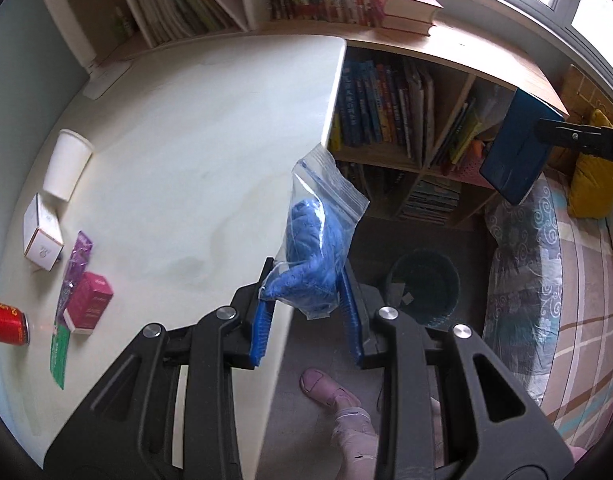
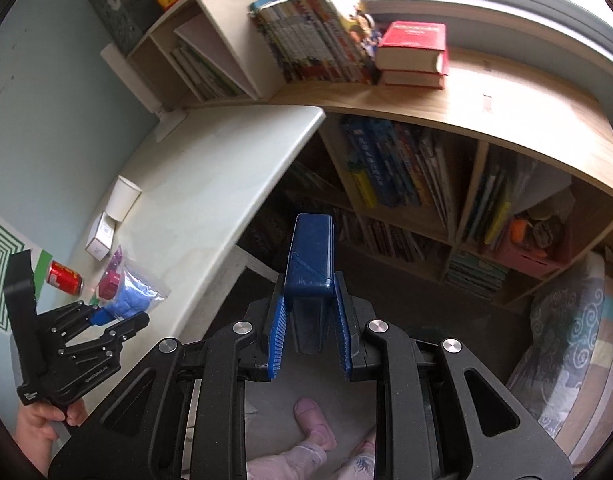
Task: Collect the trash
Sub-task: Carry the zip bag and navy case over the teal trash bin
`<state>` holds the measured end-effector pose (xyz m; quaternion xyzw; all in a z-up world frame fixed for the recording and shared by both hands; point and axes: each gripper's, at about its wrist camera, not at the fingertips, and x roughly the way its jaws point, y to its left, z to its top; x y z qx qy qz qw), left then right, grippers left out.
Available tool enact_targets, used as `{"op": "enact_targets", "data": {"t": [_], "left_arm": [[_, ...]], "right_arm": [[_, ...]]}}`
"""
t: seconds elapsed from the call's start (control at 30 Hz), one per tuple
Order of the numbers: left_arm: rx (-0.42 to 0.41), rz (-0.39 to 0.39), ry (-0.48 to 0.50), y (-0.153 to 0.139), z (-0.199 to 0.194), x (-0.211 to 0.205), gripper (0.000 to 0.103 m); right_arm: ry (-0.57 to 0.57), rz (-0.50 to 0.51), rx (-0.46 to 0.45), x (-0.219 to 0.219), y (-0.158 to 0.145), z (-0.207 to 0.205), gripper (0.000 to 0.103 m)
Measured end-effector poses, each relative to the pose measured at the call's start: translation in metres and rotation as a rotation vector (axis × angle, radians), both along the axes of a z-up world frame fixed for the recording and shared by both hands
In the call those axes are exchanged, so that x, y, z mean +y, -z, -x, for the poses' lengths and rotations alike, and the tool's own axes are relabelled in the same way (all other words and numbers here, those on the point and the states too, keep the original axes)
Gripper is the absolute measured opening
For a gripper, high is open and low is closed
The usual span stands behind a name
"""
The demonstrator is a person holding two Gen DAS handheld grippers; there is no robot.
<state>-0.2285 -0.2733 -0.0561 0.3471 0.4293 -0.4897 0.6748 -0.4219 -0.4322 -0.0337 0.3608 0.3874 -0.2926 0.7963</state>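
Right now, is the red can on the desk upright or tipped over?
Tipped over. The red can lies on its side on the desk, its silver top end facing sideways, beside the pink box.

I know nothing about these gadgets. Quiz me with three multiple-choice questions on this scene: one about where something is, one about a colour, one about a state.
1. Where is the dark bin?
A. on the desk
B. on the floor past the desk edge
C. on the window shelf

2. What colour is the can lying on the desk?
A. red
B. green
C. white

3. What is the left gripper doing?
A. standing empty
B. gripping a paper cup
C. gripping a clear zip bag of blue material

Answers:
1. B, the left wrist view shows the bin down on the floor, beyond the desk edge.
2. A, the can is red, beside the pink box.
3. C, the zip bag sits pinched between its blue pads, while the right gripper holds a dark blue box.
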Motion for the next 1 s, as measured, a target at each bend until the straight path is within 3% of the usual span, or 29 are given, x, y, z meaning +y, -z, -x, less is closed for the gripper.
{"op": "enact_targets", "data": {"t": [0.4,0.7,1.0], "left_arm": [[0.026,-0.079,0.199,0.039,0.108,-0.057,0.028],[0.034,-0.156,0.315,0.085,0.163,-0.088,0.028],[0.061,-0.242,0.356,0.148,0.193,-0.106,0.028]], "right_arm": [[0.136,-0.083,0.024,-0.012,0.046,0.109,0.022],[0.199,-0.159,0.045,-0.012,0.099,0.153,0.022],[0.266,-0.228,0.045,-0.013,0.166,0.178,0.023]]}}
